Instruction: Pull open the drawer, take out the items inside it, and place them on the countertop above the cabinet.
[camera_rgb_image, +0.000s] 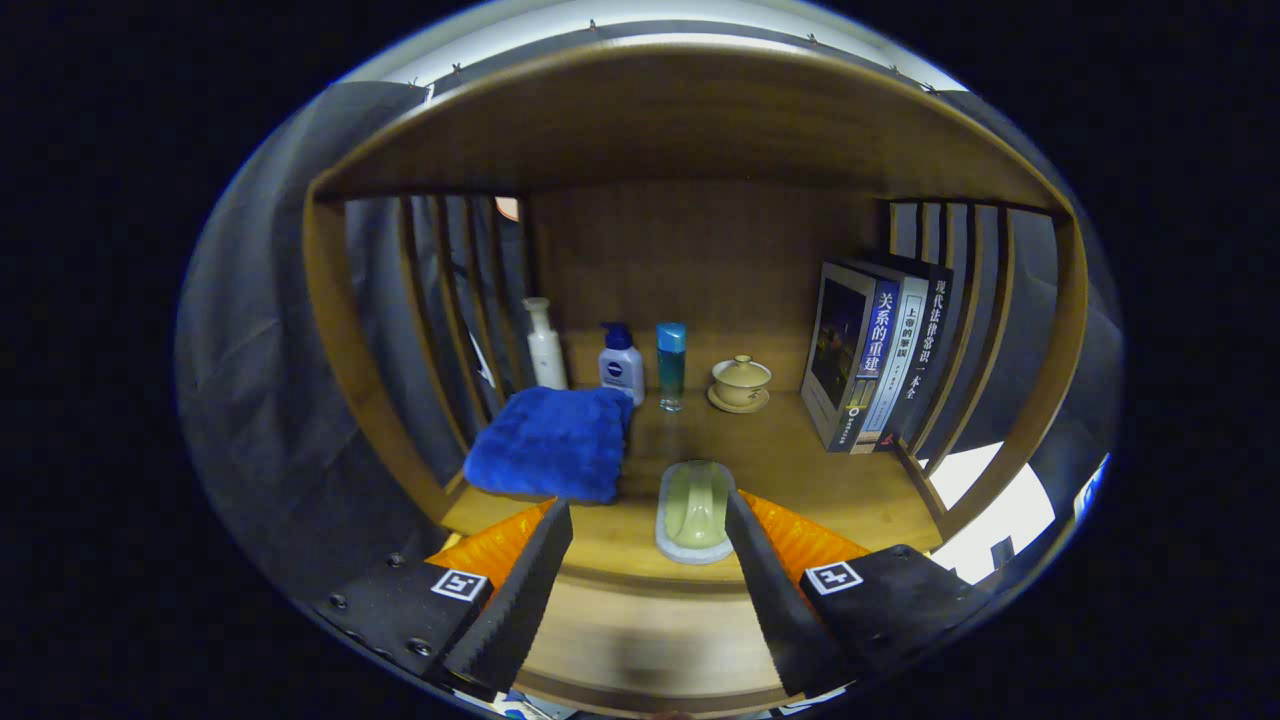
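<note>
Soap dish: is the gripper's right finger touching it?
Cannot tell. In the gripper view the open gripper has its right finger overlapping the edge of the green soap dish on the countertop; no gap or contact shows plainly.

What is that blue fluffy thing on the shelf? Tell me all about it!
It is a blue towel, folded into a thick, soft-looking square. It looks plush and fuzzy, like microfiber. It lies flat on the wooden countertop, near the slatted side wall, in front of a white bottle and close by a small pump bottle. A pale green soap dish sits beside it. The gripper has its fingers open just short of the towel, not touching it.
</note>
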